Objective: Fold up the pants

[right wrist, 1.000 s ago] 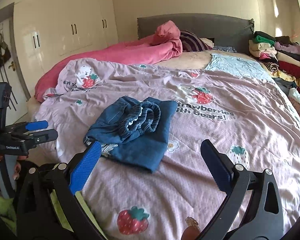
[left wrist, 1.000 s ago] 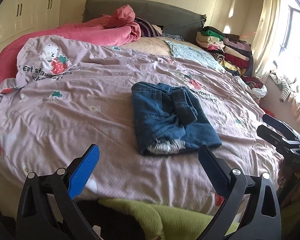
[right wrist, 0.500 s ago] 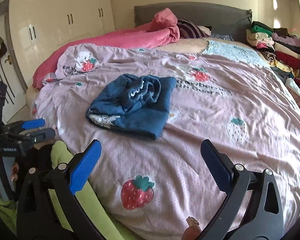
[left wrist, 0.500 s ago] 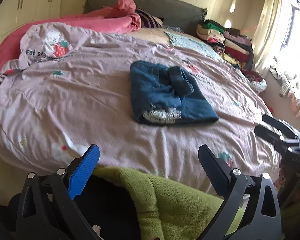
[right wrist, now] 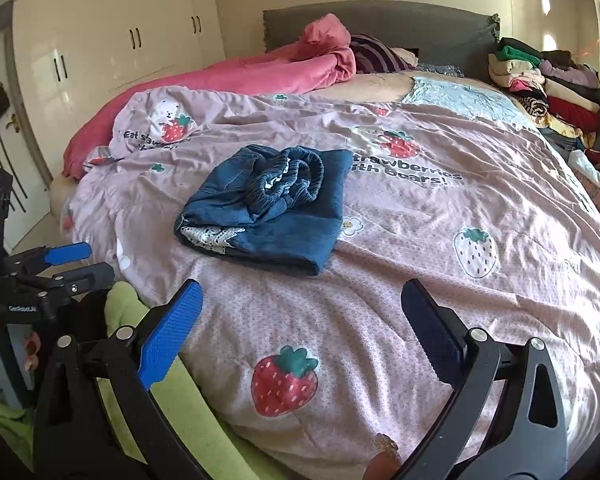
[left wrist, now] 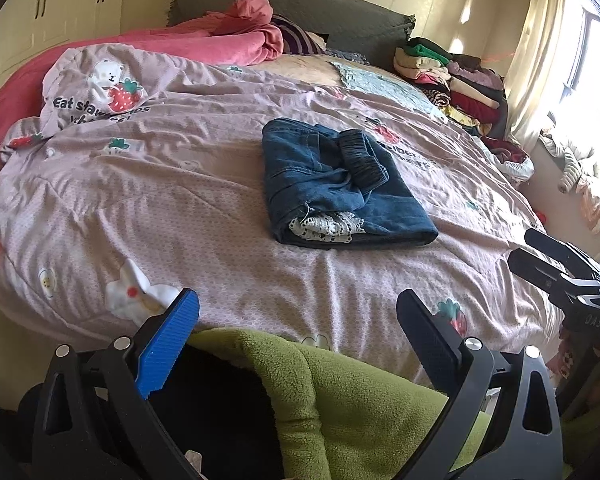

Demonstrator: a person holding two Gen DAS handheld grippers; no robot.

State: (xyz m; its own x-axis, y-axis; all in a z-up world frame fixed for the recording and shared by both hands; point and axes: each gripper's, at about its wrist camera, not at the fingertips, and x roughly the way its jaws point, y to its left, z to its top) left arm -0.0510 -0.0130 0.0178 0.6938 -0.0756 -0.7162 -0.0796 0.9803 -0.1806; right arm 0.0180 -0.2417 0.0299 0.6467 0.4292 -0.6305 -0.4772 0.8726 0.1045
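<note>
The blue denim pants (left wrist: 336,188) lie folded into a compact bundle on the pink strawberry quilt (left wrist: 140,200), waistband on top and a white lace hem showing at the near edge. They also show in the right wrist view (right wrist: 268,216). My left gripper (left wrist: 298,320) is open and empty, held back off the bed's near edge. My right gripper (right wrist: 302,312) is open and empty, also back from the pants. Each gripper shows in the other's view, the right one (left wrist: 556,264) at the right edge, the left one (right wrist: 60,268) at the left edge.
A green fleece garment (left wrist: 340,392) lies below the grippers at the bed's near edge. A pink blanket (left wrist: 204,40) lies by the headboard. A stack of folded clothes (left wrist: 452,76) sits at the far right. White wardrobes (right wrist: 100,40) stand left.
Both grippers drew back from the pants towards the bed's near edge, then shifted slightly. The pants stay folded in place. Both grippers stay open.
</note>
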